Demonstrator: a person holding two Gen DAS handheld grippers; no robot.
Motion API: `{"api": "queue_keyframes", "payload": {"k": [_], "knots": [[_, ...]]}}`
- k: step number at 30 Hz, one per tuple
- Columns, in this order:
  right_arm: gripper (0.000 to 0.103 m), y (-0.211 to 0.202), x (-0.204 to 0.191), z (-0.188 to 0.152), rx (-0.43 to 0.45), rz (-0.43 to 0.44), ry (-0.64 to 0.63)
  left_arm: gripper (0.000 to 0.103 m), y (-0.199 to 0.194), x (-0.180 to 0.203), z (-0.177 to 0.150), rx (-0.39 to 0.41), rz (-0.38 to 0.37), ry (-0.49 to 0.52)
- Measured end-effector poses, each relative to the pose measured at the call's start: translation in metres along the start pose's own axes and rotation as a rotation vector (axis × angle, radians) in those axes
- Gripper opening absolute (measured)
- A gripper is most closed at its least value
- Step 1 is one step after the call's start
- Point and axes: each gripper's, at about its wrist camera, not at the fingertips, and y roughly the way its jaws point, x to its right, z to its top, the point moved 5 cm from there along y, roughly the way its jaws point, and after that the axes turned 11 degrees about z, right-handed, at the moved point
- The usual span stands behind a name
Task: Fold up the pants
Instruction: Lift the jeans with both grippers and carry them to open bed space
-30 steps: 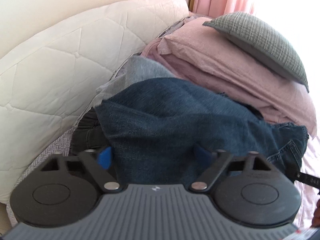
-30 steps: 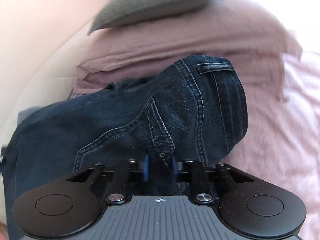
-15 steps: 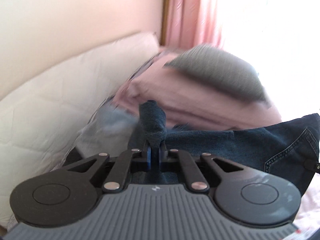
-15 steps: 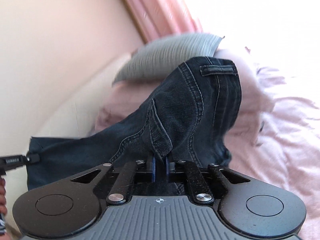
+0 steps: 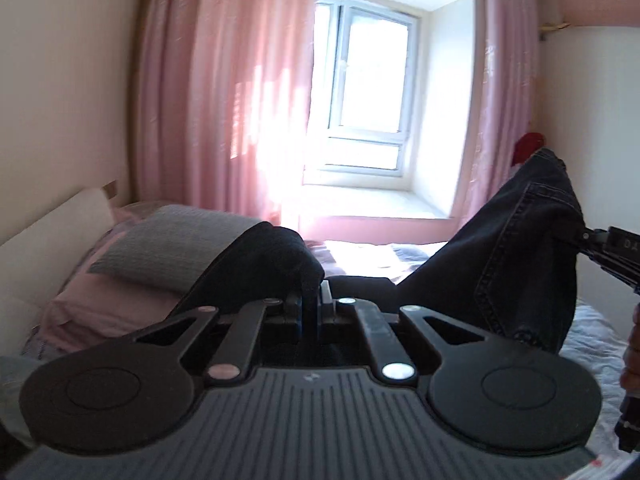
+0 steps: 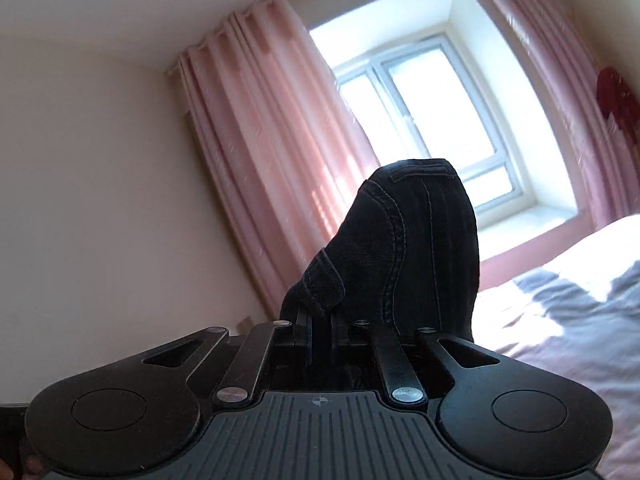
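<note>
Lift step. Left gripper: fingers clamped on a fold of the jeans. Right gripper: fingers pinching the waistband. Jeans hang above the bed, window at 12 o'clock. Next: spread them flat, judged.

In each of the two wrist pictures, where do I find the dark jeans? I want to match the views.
Left wrist view: the jeans fill the lower middle and right, one fold clamped in the left gripper, another rising to the right gripper at the right edge.
Right wrist view: the jeans stand up at centre, pinched in the right gripper.
Shared landmark: the window between pink curtains.
</note>
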Motion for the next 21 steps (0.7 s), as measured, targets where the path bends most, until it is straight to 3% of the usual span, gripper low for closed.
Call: {"api": "queue_keyframes", "payload": {"k": [5, 8, 9, 10, 11, 12, 13, 18, 21], "knots": [[0.004, -0.095, 0.05, 0.073, 0.127, -0.087, -0.049, 0.004, -0.017, 0.137, 0.023, 0.081, -0.164, 0.03], [0.012, -0.15, 0.081, 0.098, 0.123, -0.098, -0.053, 0.01, -0.015, 0.2, 0.01, 0.034, -0.191, 0.027], [0.027, -0.165, 0.093, 0.099, 0.076, -0.101, -0.056, 0.014, -0.01, 0.217, -0.003, -0.02, -0.198, 0.03], [0.04, -0.172, 0.108, 0.092, 0.002, -0.118, -0.055, 0.026, 0.001, 0.222, -0.026, -0.088, -0.207, 0.031], [0.07, -0.183, 0.125, 0.079, -0.072, -0.163, -0.043, 0.042, 0.003, 0.235, -0.047, -0.146, -0.212, 0.039], [0.083, -0.202, 0.138, 0.067, -0.125, -0.21, -0.028, 0.048, 0.003, 0.243, -0.075, -0.2, -0.209, 0.057], [0.083, -0.221, 0.152, 0.053, -0.17, -0.247, -0.015, 0.055, 0.001, 0.251, -0.1, -0.255, -0.214, 0.088], [0.083, -0.325, 0.21, -0.04, -0.488, -0.455, 0.086, 0.055, -0.017, 0.248, -0.228, -0.616, -0.163, 0.096], [0.083, -0.36, 0.219, -0.081, -0.591, -0.518, 0.166, 0.055, -0.046, 0.229, -0.267, -0.727, -0.114, 0.107]]}}
